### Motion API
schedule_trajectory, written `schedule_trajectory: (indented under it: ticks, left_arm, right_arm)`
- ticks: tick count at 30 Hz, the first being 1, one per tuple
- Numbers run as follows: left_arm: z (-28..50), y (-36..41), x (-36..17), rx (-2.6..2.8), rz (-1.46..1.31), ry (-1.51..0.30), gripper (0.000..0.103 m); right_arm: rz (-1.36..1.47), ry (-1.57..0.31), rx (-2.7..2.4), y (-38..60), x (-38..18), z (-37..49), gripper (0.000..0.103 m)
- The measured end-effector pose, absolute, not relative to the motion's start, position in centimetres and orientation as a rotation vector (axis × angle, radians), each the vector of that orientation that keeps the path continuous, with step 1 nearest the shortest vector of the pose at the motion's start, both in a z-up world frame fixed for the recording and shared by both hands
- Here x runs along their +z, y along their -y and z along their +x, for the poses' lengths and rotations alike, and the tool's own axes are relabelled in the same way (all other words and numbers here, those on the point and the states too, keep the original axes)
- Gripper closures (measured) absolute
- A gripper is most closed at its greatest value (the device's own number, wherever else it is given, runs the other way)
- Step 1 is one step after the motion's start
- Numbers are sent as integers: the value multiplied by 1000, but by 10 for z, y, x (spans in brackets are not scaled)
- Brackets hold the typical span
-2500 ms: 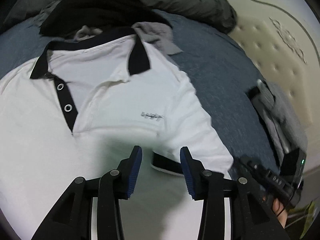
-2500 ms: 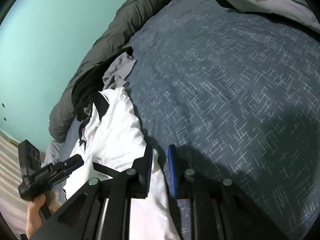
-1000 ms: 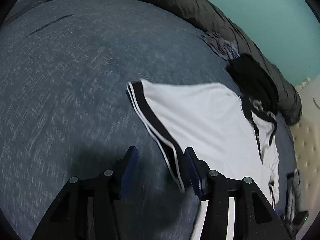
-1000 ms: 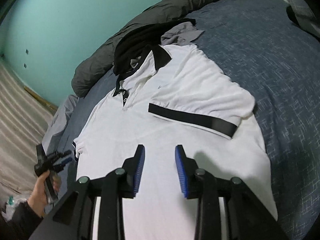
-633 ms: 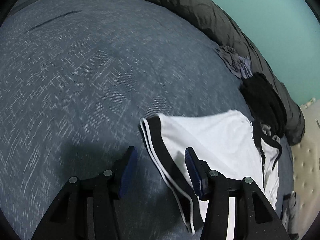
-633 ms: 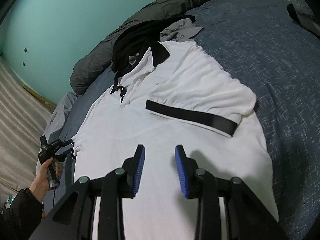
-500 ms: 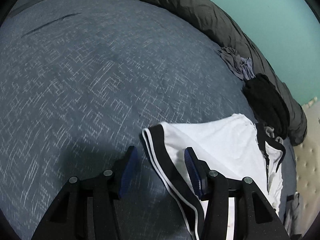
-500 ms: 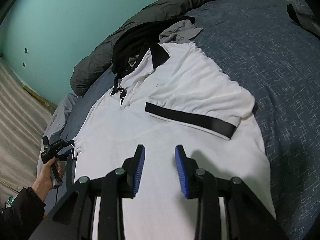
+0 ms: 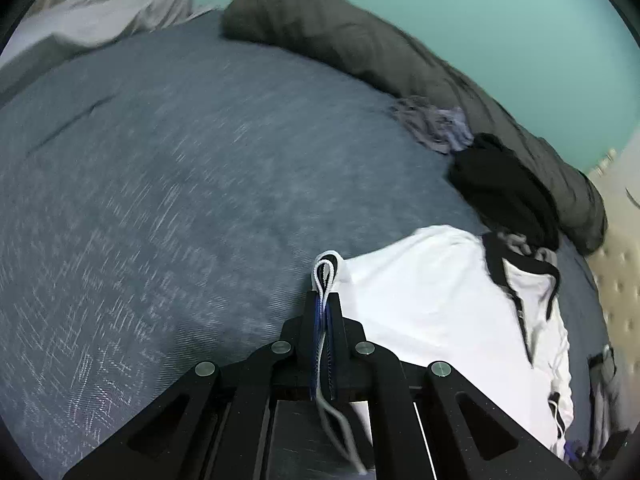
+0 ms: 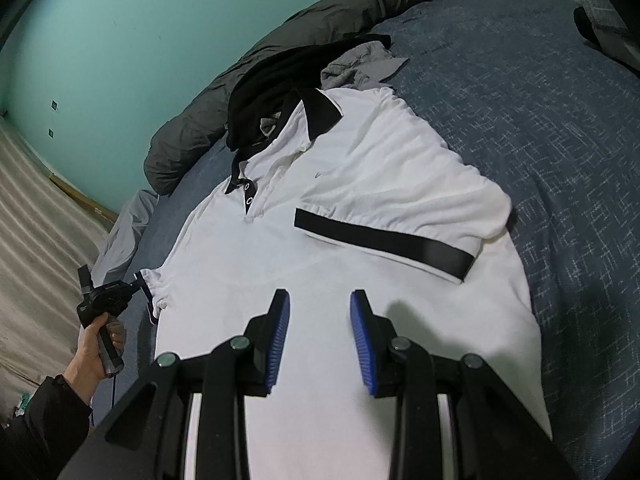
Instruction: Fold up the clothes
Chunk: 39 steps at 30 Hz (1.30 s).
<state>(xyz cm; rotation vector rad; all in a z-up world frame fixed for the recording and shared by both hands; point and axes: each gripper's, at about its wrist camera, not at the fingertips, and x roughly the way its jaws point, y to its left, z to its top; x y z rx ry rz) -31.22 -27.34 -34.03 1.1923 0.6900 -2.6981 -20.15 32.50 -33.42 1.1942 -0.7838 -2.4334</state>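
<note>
The left tongs (image 9: 325, 312) are pinched tight on the black-and-white trimmed cuff of a sleeve (image 9: 327, 270), whose banded edge loops out just past the tips, with a strand of trim trailing back between the arms. The right tongs (image 10: 320, 336) stand wide apart and hold nothing, hovering over the lower front of the white polo shirt (image 10: 320, 240).

That shirt lies face up on the blue bed (image 10: 540, 100), spread ahead of the right tongs, its black collar (image 10: 320, 114) at the far end. Ahead and to the right of the right tongs, the other sleeve is already laid inward across the chest, its black cuff band (image 10: 380, 244) slanting over the front.

The cloth looks light, soft and limp: it will sag and crease wherever it is not supported, and a single layer could slip from smooth pads. The doubled, stitched cuff is the firmer place to grip, as are the hem and the shoulder seam. Beyond the collar sit a black garment (image 10: 276, 80) and a grey one (image 10: 360, 64), touching it and liable to snag.
</note>
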Motion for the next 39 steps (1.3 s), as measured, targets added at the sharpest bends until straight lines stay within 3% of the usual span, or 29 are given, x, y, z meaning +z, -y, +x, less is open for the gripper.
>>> schedule_trajectory:
  ticks: [9,15,21,25,27,28,39]
  left_arm:
    - [-315,189,-286,-2923,1202,-465,100]
    - [-320,110,-282,-3033,1336,-286,100]
    - [-308,99,-296,-3017,1397,-312,99]
    - [-298,98,-304,-3000,1419,-346,86]
    - [-293,97,-309,-2992,1430,-363,63]
    - [-291,97,-311,-2987,1435,-372,59]
    - [-251,163,-344,-2910,1266,-494,58]
  right_arm:
    - [1184,831,-2432,-333,-330,-202,72]
    - [1187,855,-2426,-338,-329,-202,72]
    - [1190,850,-2407,-334,-329,-202,72]
    - [1188,848,-2403,-334,-329,-203,72]
    - [1190,848,-2406,-334,-329,-203,72]
    - [1192,849,-2406,-334,-330,-203,72]
    - [1206,767,-2402,-315,-328,-199,72]
